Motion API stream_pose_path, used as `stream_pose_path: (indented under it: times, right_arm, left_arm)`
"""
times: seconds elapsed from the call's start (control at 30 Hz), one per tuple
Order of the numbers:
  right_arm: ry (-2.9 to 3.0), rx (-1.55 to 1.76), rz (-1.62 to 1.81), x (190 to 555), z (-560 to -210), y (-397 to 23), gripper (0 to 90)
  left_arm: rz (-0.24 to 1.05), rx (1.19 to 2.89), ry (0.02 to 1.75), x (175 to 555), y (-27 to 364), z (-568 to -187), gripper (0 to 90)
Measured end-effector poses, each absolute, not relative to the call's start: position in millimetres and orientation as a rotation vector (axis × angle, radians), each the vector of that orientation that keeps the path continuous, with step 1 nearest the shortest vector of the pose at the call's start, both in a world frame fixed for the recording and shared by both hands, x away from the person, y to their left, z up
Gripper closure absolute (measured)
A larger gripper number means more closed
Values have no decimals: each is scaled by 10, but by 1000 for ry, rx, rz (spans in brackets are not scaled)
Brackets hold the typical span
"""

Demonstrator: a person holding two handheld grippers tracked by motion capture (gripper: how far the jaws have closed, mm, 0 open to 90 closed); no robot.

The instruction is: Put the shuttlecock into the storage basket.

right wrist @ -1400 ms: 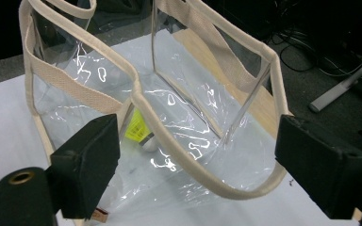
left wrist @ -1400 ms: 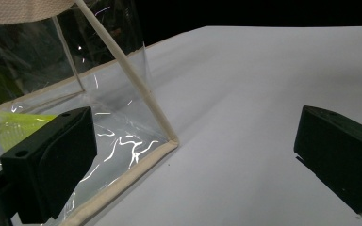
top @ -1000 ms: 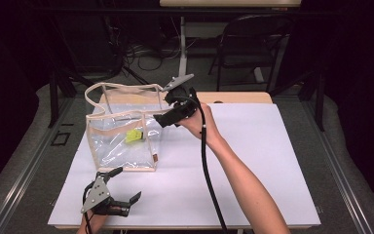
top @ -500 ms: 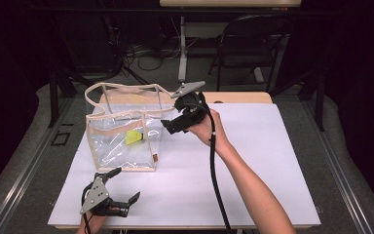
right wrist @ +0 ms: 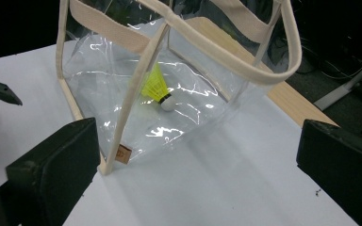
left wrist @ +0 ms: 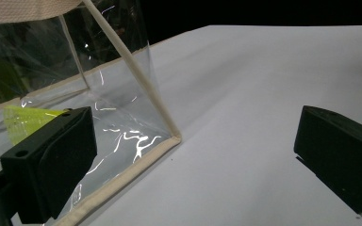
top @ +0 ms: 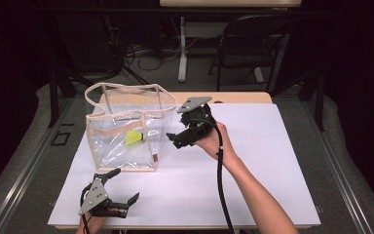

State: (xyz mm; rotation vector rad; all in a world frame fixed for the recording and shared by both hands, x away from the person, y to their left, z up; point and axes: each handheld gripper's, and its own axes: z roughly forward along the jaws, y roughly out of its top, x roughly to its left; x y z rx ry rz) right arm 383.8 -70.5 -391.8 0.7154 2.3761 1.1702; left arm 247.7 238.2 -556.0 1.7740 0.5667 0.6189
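Standing upright on the surface [top: 272, 161], the clear bag [top: 121, 131] is best approached squarely, both tools held wide, empty.

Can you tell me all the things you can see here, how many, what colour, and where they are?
Tote bag: one, clear plastic with beige trim and handles, standing upright on the left part of the white board.
Shuttlecock: one, yellow-green with a white tip, lying inside the bag.
White board: one, covering the table top.
Table: one, light wood, its edge showing behind the board.
Chair: one, dark, on the floor behind the table.
Left gripper: one, black with a grey plate, open, low at the board's near left corner.
Right gripper: one, black with a grey plate, open, held above the board just right of the bag.
Right hand: one, holding the right gripper.
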Motion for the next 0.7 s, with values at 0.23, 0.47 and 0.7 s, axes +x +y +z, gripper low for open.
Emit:
stream_pose_path:
  times: [0.23, 0.47, 0.7]
  right_arm:
    - [2372, 706, 1166, 3697, -3997, -835, 0]
    - [2369, 723, 1151, 3597, -4117, -990, 0]
    - [2352, 740, 1153, 3486, -4194, -1129, 0]
  left_arm:
    - [618, 1779, 566, 2484, 2373, -5563, 0]
    - [614, 1777, 565, 2485, 2364, -5565, 0]
    - [613, 1776, 565, 2487, 2361, -5564, 0]
